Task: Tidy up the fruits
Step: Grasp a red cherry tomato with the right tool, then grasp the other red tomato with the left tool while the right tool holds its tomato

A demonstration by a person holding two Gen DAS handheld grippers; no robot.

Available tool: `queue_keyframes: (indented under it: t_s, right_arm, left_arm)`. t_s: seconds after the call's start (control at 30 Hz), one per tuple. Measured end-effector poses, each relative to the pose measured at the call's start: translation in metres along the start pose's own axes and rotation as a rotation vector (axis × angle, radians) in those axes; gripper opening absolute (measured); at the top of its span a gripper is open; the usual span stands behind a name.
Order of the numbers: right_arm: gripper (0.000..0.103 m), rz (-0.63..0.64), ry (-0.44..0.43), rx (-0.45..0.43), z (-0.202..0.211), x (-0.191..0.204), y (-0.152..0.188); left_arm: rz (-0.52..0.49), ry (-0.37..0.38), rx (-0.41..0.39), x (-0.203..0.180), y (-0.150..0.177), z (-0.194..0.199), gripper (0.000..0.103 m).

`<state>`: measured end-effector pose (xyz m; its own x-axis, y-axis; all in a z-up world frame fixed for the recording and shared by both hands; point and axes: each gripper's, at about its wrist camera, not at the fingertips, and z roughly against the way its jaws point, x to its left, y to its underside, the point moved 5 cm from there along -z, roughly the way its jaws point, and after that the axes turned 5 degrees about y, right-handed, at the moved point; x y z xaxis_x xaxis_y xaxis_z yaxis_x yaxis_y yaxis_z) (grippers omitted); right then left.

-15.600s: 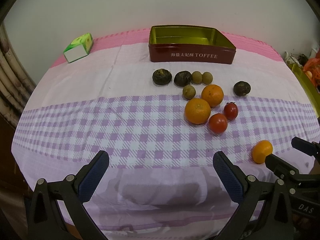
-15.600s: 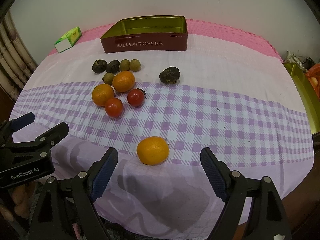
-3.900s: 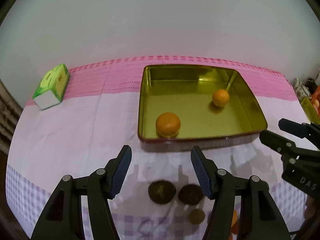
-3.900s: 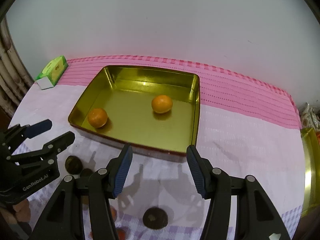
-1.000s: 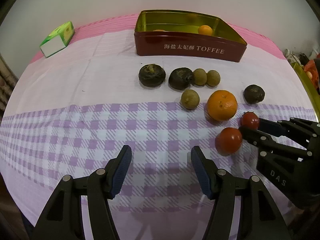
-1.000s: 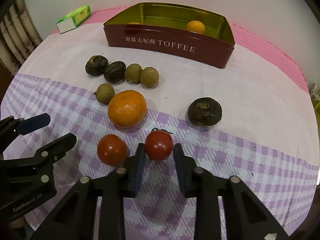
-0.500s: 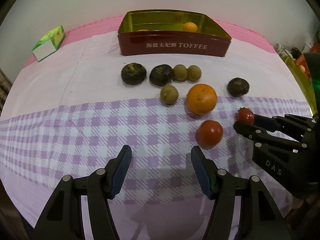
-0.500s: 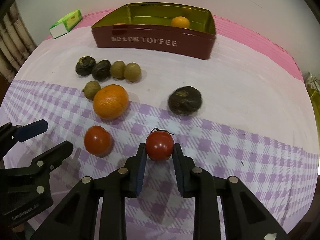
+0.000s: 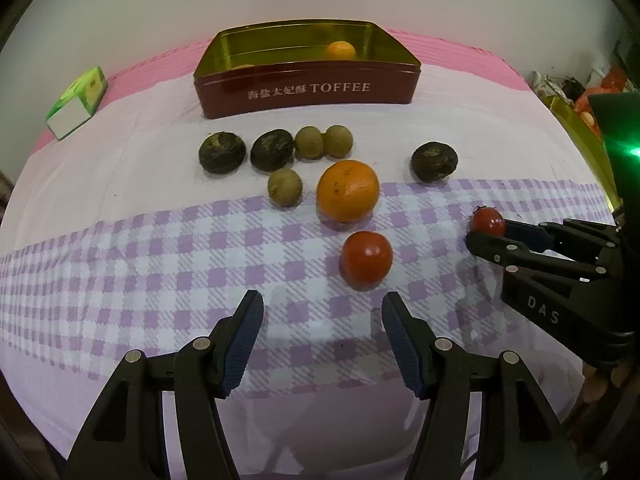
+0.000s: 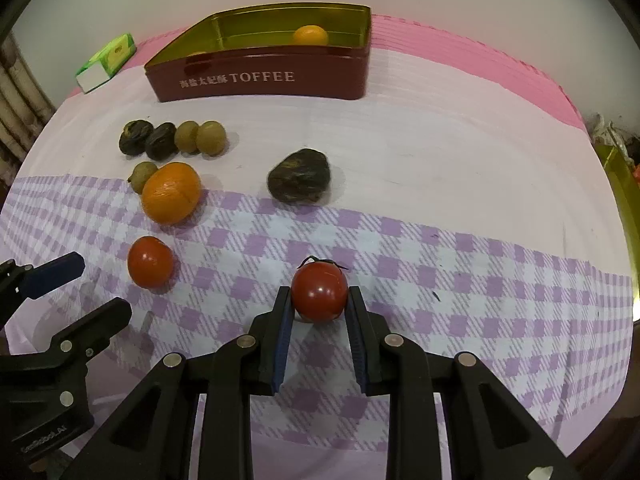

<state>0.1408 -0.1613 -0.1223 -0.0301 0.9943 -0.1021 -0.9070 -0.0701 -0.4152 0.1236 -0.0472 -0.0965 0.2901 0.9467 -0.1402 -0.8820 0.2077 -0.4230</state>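
My right gripper point(image 10: 319, 300) is shut on a red tomato point(image 10: 319, 295), held near the cloth; it also shows in the left wrist view point(image 9: 486, 221). My left gripper point(image 9: 322, 312) is open and empty, just in front of a second tomato point(image 9: 366, 256). An orange point(image 9: 347, 191), three small tan fruits point(image 9: 308, 143) and three dark wrinkled fruits point(image 9: 222, 152) lie on the cloth. The red TOFFEE tin point(image 9: 308, 90) at the back holds two oranges point(image 9: 340, 49).
A green and white box point(image 9: 76, 102) lies at the far left. A gold tray edge point(image 9: 580, 136) and clutter sit off the table's right side. The checked cloth point(image 9: 120, 264) covers the table.
My right gripper has pulled the tomato back toward the front right, away from the orange and the other tomato. The left gripper has drawn back slightly.
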Motion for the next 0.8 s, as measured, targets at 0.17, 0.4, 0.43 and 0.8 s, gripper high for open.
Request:
queue_keyframes:
  t_s: [0.17,0.4,0.43,0.8]
  right_arm:
    - [0.024,-0.016,0.004,-0.002,0.001,-0.012,0.002]
    - [0.024,-0.044,0.004,-0.005,-0.002,-0.025,-0.002]
    - [0.024,-0.045,0.005,-0.007,-0.002,-0.028,-0.002]
    - [0.025,-0.058,-0.003,-0.011,-0.001,-0.029,-0.002]
  left_arm:
    - [0.000,0.003,0.011,-0.007,-0.004,-0.004,0.062]
    - [-0.010,-0.005,0.012,-0.014,-0.010,-0.013,0.062]
    - [-0.008,-0.004,0.013,-0.015,-0.011,-0.015,0.062]
    - [0.025,-0.022,0.013,-0.014,-0.021,-0.029,0.061]
